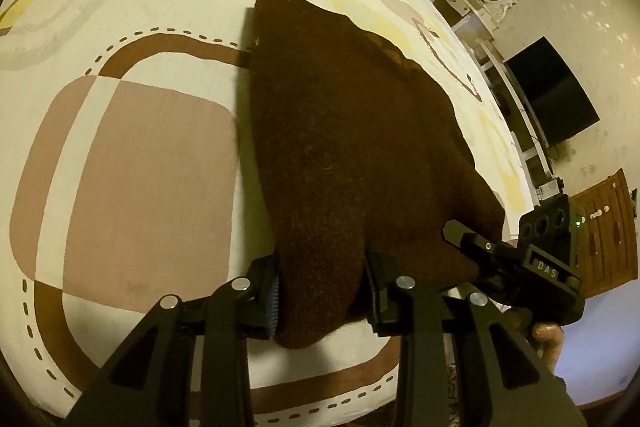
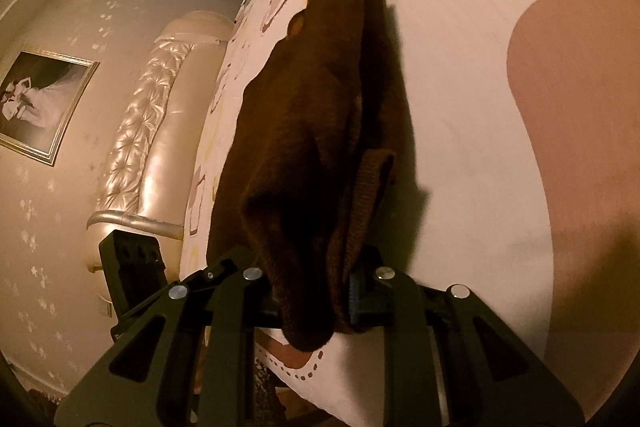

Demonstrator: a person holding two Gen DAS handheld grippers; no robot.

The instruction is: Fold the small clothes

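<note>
A dark brown knitted garment (image 1: 340, 131) lies stretched over the patterned bedsheet (image 1: 132, 155). My left gripper (image 1: 322, 297) is shut on its near corner, the cloth bunched between the jaws. My right gripper (image 2: 310, 291) is shut on the other near corner of the same garment (image 2: 320, 115), where a ribbed cuff or hem (image 2: 366, 195) hangs folded beside the jaws. The right gripper also shows in the left wrist view (image 1: 520, 259) at the garment's right edge. The far end of the garment rests on the bed.
The bed's near edge runs just under both grippers. A padded headboard (image 2: 148, 147) lies left in the right wrist view. A dark TV screen (image 1: 556, 95), white shelving (image 1: 492, 39) and a wooden cabinet (image 1: 608, 231) stand beyond the bed's right side.
</note>
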